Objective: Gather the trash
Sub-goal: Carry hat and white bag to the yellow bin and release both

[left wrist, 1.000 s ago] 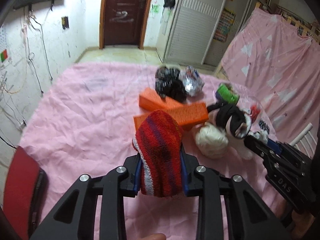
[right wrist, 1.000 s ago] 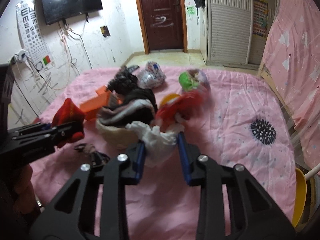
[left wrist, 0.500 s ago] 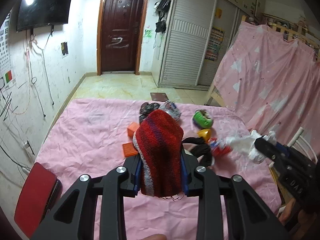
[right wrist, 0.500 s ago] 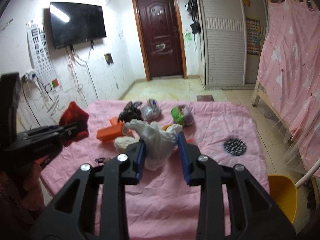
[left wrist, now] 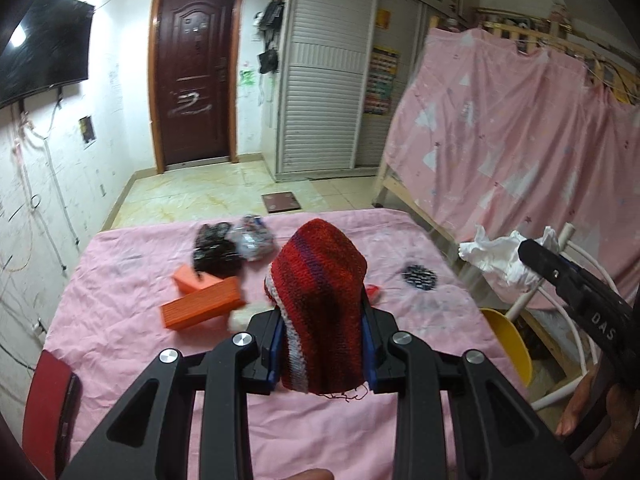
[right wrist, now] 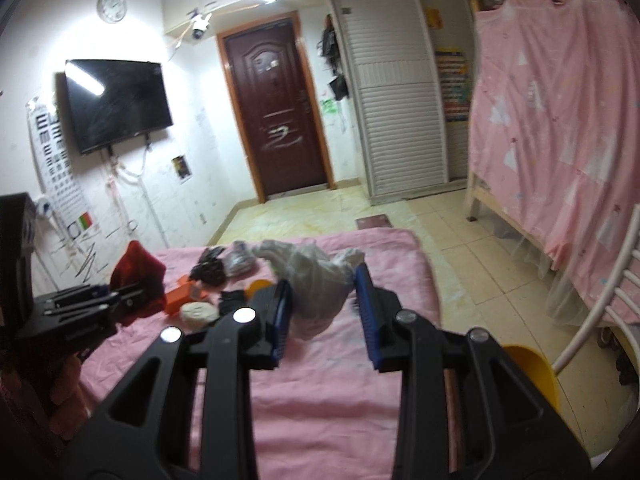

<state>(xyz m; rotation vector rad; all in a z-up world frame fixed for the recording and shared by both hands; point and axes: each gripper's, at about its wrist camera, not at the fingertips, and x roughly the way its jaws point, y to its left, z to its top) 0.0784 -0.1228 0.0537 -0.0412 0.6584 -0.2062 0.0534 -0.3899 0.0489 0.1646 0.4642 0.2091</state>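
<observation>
- Left gripper (left wrist: 322,344): fingers pinch a red knitted hat (left wrist: 322,300) by its lower half; crown points up and away, long axis roughly upright. Held above the near part of the table (left wrist: 120,320), which is covered in pink cloth.
- Hat looks soft, light and squashy; the knit should grip well, and a loose thread hangs at the hem. A hold across the bunched middle seems safest.
- Right gripper (right wrist: 324,312): fingers look spread wider than the crumpled white plastic bag (right wrist: 316,280) between them; the bag touches the left finger, and contact on the right is unclear. Cannot tell if it is truly pinched.
- Bag is thin, limp and probably slippery; it could slide out. Its twisted end points up-left.
- Yellow bin (right wrist: 532,372) stands on the floor off the table's right edge, a likely drop spot.
- Orange blocks (left wrist: 204,308) and dark wrappers (left wrist: 216,248) lie towards the far left of the table.
</observation>
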